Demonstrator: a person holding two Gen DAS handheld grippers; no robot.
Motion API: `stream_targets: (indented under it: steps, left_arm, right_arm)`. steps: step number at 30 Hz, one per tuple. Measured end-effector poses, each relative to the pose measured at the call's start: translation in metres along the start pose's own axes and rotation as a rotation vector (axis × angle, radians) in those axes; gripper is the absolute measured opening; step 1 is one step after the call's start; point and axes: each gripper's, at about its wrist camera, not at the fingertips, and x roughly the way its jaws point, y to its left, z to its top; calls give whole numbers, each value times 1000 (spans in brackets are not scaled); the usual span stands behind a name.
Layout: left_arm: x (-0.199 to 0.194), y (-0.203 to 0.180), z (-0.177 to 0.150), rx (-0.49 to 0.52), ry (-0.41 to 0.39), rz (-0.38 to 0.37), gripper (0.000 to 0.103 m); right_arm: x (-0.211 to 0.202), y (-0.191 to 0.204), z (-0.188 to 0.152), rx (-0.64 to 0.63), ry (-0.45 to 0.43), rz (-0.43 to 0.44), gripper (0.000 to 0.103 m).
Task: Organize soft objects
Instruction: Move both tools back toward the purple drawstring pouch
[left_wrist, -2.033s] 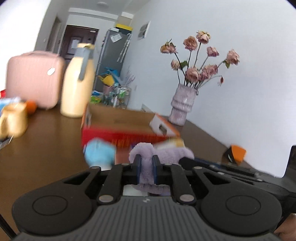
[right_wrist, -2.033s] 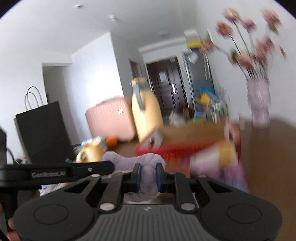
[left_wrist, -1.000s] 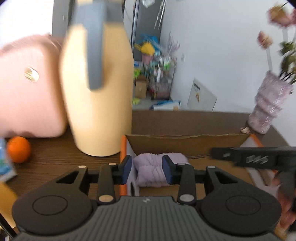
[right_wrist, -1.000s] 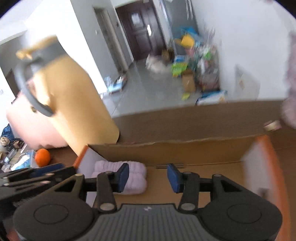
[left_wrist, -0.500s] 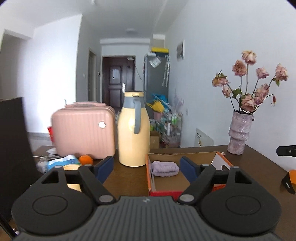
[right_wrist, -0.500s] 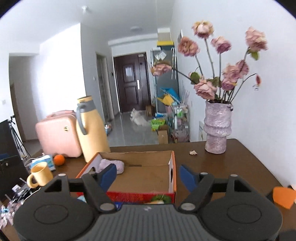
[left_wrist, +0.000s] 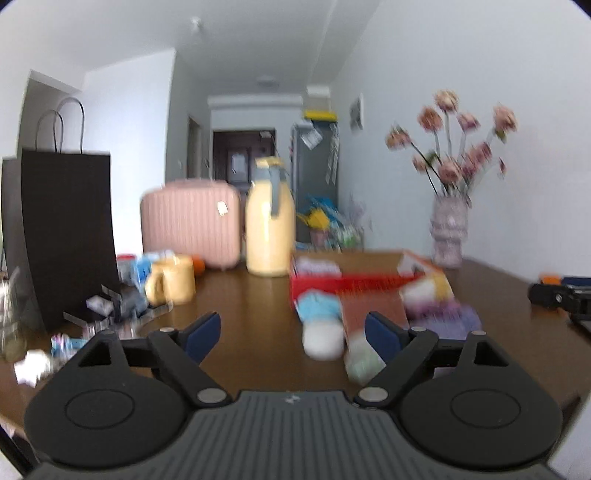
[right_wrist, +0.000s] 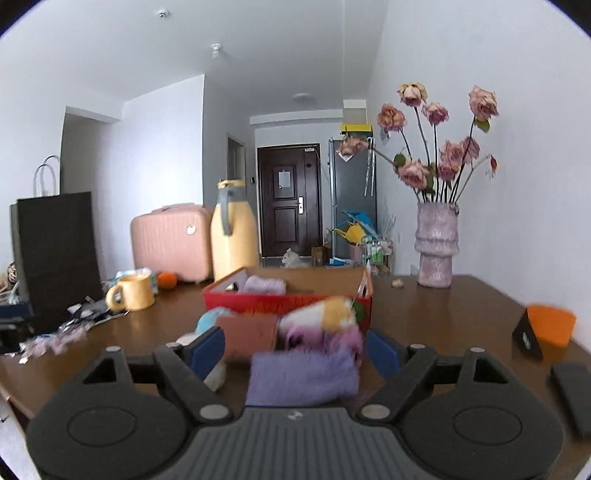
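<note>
A red cardboard box (right_wrist: 288, 301) stands mid-table with a folded lilac towel (right_wrist: 264, 285) inside at its left end; both show in the left wrist view, box (left_wrist: 351, 284) and towel (left_wrist: 317, 266). In front of the box lies a pile of soft things: a purple cloth (right_wrist: 303, 376), a white-and-yellow plush (right_wrist: 321, 314), a blue-and-white plush (left_wrist: 319, 314). My right gripper (right_wrist: 295, 354) is open, low over the purple cloth. My left gripper (left_wrist: 291, 336) is open and empty, back from the pile.
On the wooden table (right_wrist: 443, 314): a yellow jug (right_wrist: 232, 236), a pink case (right_wrist: 171, 242), a yellow mug (right_wrist: 131, 293), an orange (right_wrist: 167, 279), a black paper bag (right_wrist: 55, 254) with clutter at left, a vase of dried roses (right_wrist: 436, 247), an orange-black object (right_wrist: 546, 328) at right.
Both grippers let go of the lilac towel in the box, opened and drew back. Now they are lower and nearer the pile in front of the box.
</note>
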Motion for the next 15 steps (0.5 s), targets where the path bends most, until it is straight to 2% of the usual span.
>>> stream_targets:
  steps: [3, 5, 10, 15]
  left_arm:
    - [-3, -7, -18, 4, 84, -29, 87]
    - [-2, -12, -25, 14, 109, -59, 87]
    - [12, -25, -28, 34, 130, -84, 87]
    - [27, -28, -30, 24, 156, -108, 87]
  right_arm:
    - [-17, 10, -31, 34, 29, 2, 84]
    - [-21, 14, -44, 48, 61, 2, 84]
    - [-24, 23, -49, -2, 67, -7, 84]
    - [-11, 13, -49, 30, 86, -33, 84]
